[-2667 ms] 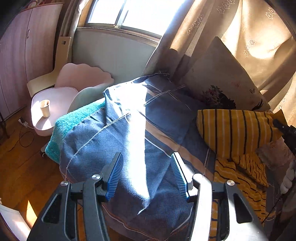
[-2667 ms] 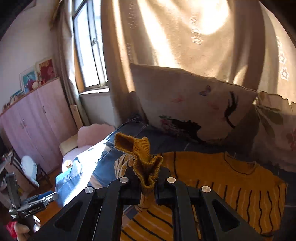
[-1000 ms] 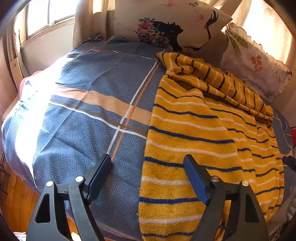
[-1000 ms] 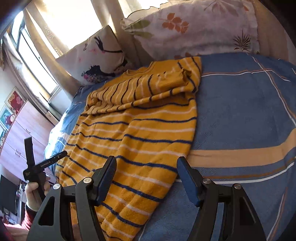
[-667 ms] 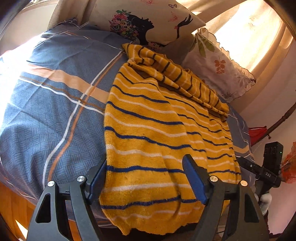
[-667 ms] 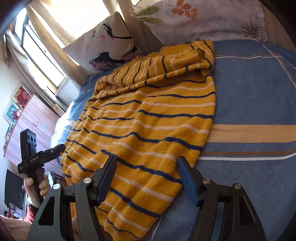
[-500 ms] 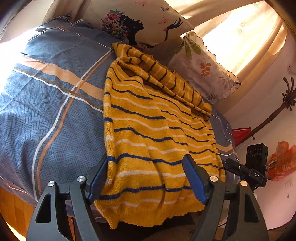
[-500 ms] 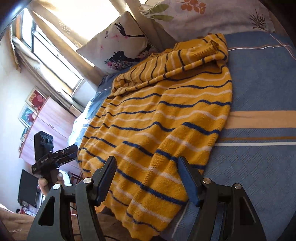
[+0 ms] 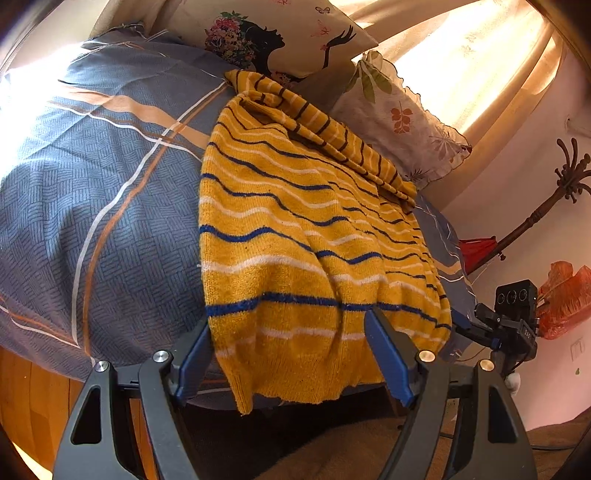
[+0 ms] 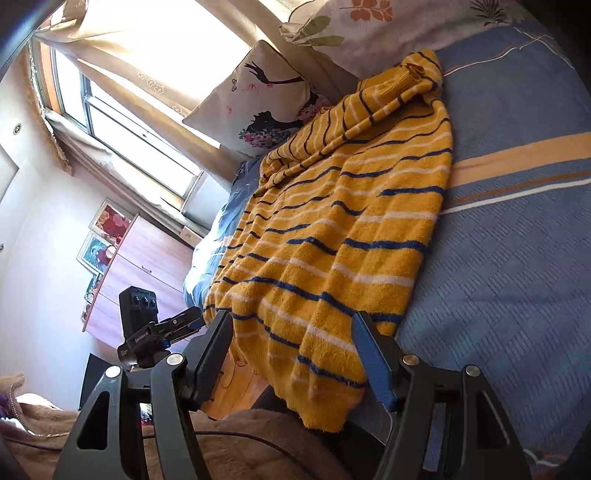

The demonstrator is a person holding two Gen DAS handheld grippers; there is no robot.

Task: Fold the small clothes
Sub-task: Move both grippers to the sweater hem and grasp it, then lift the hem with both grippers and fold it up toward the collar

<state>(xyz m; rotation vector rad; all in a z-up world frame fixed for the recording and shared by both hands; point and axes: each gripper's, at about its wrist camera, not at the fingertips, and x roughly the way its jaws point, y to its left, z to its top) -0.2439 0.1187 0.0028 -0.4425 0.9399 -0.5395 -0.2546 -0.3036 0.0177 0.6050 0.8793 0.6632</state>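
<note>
A yellow knit sweater [image 9: 295,229] with blue and white stripes lies spread on the bed, its hem hanging over the near edge; it also shows in the right wrist view [image 10: 343,221]. A sleeve [image 10: 369,110] is folded across the top near the pillows. My left gripper [image 9: 288,350] is open, its jaws straddling the hem's left corner without closing on it. My right gripper [image 10: 295,350] is open, jaws on either side of the hem's right corner.
The bed has a blue patterned cover [image 9: 92,184] with tan and white stripes. Two pillows [image 9: 295,33] lean at the head by the curtained window [image 10: 122,122]. A wooden cabinet [image 10: 147,258] stands left. A coat stand [image 9: 546,206] stands right.
The right gripper has let go of the sleeve, which now lies across the sweater's top. Both grippers have moved down to the sweater's hem at the bed's near edge, open.
</note>
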